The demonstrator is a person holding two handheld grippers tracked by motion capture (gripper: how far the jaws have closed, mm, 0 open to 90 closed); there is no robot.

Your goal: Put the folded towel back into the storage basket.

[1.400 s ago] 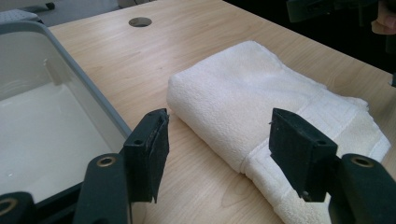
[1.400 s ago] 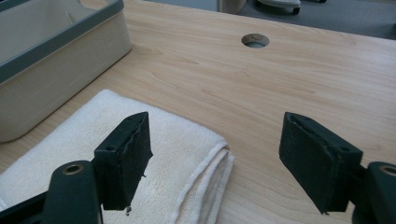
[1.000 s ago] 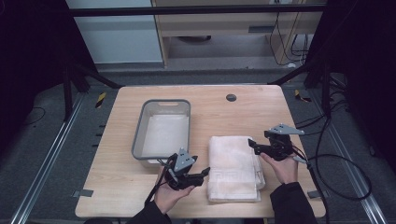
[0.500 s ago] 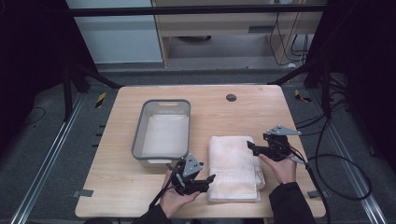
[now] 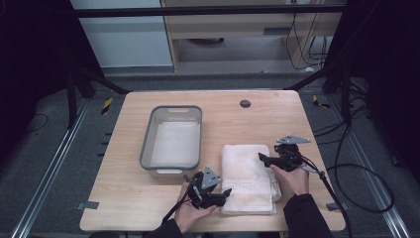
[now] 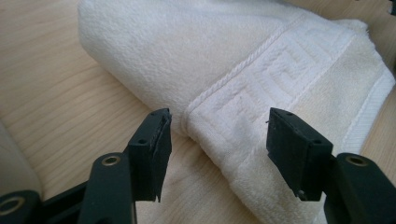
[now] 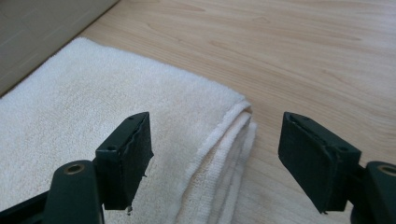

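A folded white towel (image 5: pixel 247 176) lies on the wooden table (image 5: pixel 124 198), right of centre near the front edge. My left gripper (image 5: pixel 225 193) is low at its near left corner. In the left gripper view the jaws (image 6: pixel 217 135) stand open astride the towel's patterned border (image 6: pixel 261 93), with the pads clear of it. My right gripper (image 5: pixel 261 157) is at the towel's right edge. In the right gripper view its jaws (image 7: pixel 217 140) stand open over the layered towel corner (image 7: pixel 229 126). They have just closed a little and do not press the cloth.
A grey plastic basin (image 5: pixel 146 144) with a white cloth (image 5: pixel 173 144) in it stands left of the towel, close behind my left gripper. A small dark hole (image 5: pixel 244 103) marks the far part of the table. Black cables (image 5: pixel 346 171) trail off the table's right side.
Both grippers have sunk toward the towel. The left one has slid right to the near left corner, and the right one has settled at the towel's right edge.
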